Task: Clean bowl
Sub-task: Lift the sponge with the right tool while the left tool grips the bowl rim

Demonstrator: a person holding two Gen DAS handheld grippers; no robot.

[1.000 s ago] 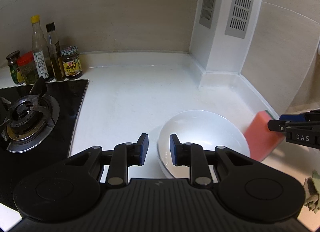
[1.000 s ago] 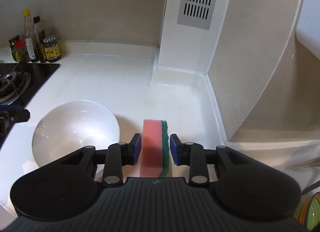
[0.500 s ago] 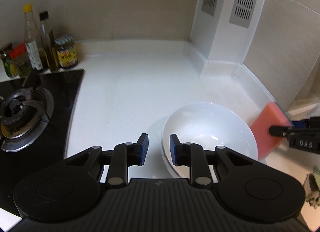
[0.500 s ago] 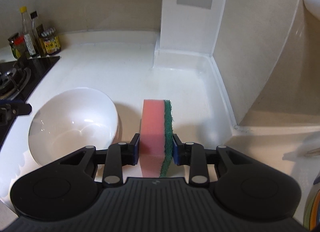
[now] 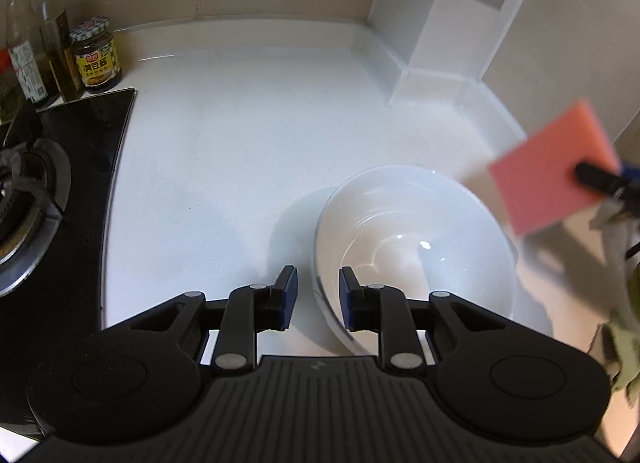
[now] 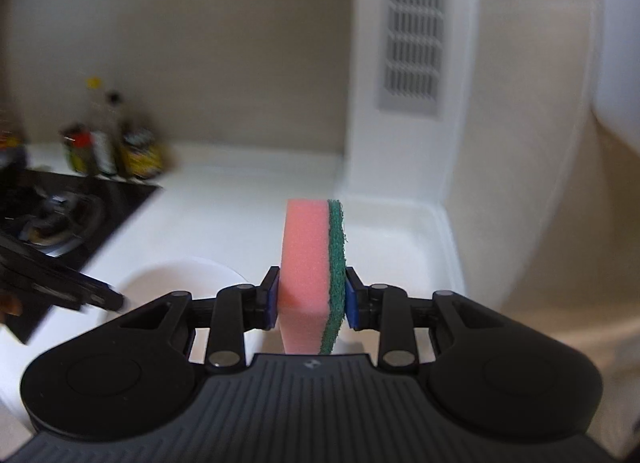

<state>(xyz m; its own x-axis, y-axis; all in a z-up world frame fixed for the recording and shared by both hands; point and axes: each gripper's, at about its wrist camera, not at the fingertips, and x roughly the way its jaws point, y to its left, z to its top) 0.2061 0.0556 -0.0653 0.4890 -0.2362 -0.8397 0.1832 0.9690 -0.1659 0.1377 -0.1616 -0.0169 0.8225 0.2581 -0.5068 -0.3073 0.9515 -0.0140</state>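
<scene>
A white bowl (image 5: 416, 247) sits tilted on a white kitchen counter (image 5: 240, 151), in the lower right of the left wrist view. The left gripper (image 5: 314, 297) reaches in from the bottom of that frame, its two blue-padded fingers straddling the bowl's near rim, one pad outside and one inside. The pads appear to stand slightly clear of the rim, so whether they actually grip the bowl cannot be told.

At the right edge of the same frame, a pink sponge (image 5: 554, 171) hangs in the air above and right of the bowl, blurred. In the right wrist view, the right gripper (image 6: 311, 297) is closed on this sponge, which stands on edge between the pads with its green scouring side (image 6: 336, 275) facing right. The bowl shows low and left of it there.

A black gas hob (image 5: 36, 191) fills the left edge of the left wrist view. Bottles and a jar (image 5: 96, 57) stand in the upper left corner.
</scene>
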